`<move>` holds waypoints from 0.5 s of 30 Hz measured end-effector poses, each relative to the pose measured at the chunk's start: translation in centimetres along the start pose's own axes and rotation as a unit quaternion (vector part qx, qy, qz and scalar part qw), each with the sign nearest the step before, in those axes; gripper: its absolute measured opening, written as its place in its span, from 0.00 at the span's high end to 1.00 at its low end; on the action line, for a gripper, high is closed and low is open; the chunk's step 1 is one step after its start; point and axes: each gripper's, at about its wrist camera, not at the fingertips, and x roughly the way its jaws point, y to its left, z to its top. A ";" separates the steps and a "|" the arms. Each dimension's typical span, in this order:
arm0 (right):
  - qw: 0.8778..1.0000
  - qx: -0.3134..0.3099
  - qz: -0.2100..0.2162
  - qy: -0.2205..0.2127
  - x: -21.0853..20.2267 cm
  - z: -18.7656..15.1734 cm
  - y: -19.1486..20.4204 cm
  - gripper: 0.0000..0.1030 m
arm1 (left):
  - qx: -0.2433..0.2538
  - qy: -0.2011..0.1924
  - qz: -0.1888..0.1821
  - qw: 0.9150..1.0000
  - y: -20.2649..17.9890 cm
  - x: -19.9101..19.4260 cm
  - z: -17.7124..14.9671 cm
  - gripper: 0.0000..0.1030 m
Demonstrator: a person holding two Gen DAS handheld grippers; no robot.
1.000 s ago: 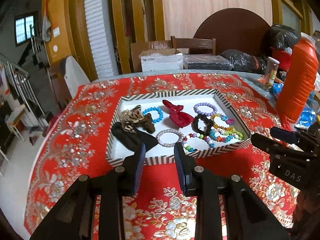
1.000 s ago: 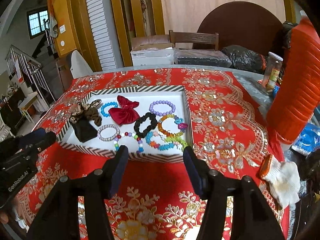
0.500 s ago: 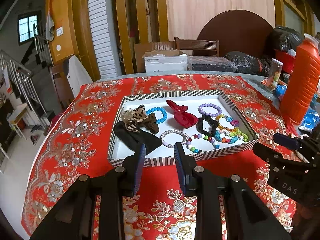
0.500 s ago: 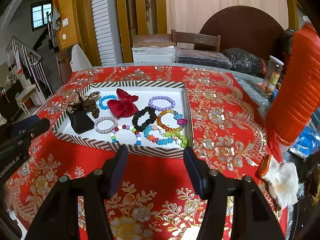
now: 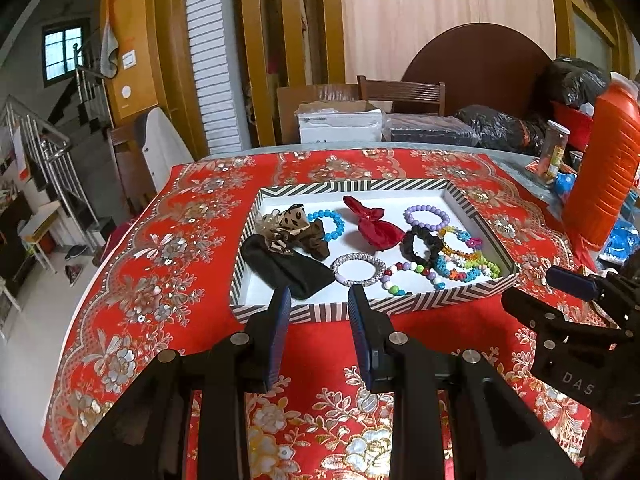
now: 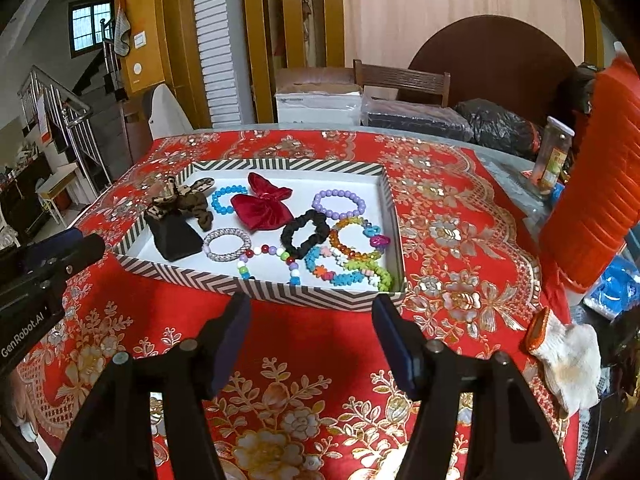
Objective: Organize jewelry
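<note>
1. A shallow white tray with a black-and-white chevron rim (image 5: 372,309) (image 6: 256,286) lay on the bench and held all the jewelry.
2. At the tray's left end, a black fabric pouch (image 5: 286,268) (image 6: 174,240) touched a leopard-print brown scrunchie (image 5: 296,226) (image 6: 182,200); a blue beaded bracelet (image 5: 334,222) (image 6: 224,200) lay just beside the scrunchie.
3. A red velvet bow (image 5: 372,224) (image 6: 262,206) occupied the middle, with a lilac beaded bracelet (image 5: 426,218) (image 6: 339,204) to its right.
4. A silver sparkly bangle (image 5: 357,269) (image 6: 227,244) and a multicoloured round-bead bracelet (image 5: 412,278) (image 6: 268,260) lay near the front rim.
5. A black scrunchie (image 5: 420,242) (image 6: 305,232) touched a tangle of amber, turquoise and green flower-bead bracelets (image 5: 466,260) (image 6: 352,258) at the right end.
6. The left hand-held gripper (image 5: 319,326) hovered before the front rim, its blue-padded fingers a moderate gap apart and holding nothing.
7. The right hand-held gripper (image 6: 310,334) hovered likewise, its fingers spread wide and holding nothing.
8. A red tablecloth with gold floral pattern (image 5: 140,280) (image 6: 460,240) covered the bench.
9. A ribbed orange plastic jug (image 5: 608,172) (image 6: 592,184) stood at the right, with a white work glove with an orange cuff (image 6: 568,356) lying near it.
</note>
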 end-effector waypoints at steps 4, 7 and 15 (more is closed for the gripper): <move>1.000 0.001 0.003 -0.002 -0.5 -0.2 0.1 0.34 | 0.003 0.000 -0.002 1.000 -0.1 -0.4 -0.4 0.81; 1.000 -0.003 0.002 -0.002 -0.6 -0.3 0.3 0.34 | 0.005 -0.003 -0.003 1.000 -0.2 -0.7 -0.4 0.81; 1.000 0.001 -0.003 -0.003 -0.6 -0.3 0.1 0.34 | 0.007 -0.003 -0.008 1.000 -0.3 -0.3 -0.2 0.81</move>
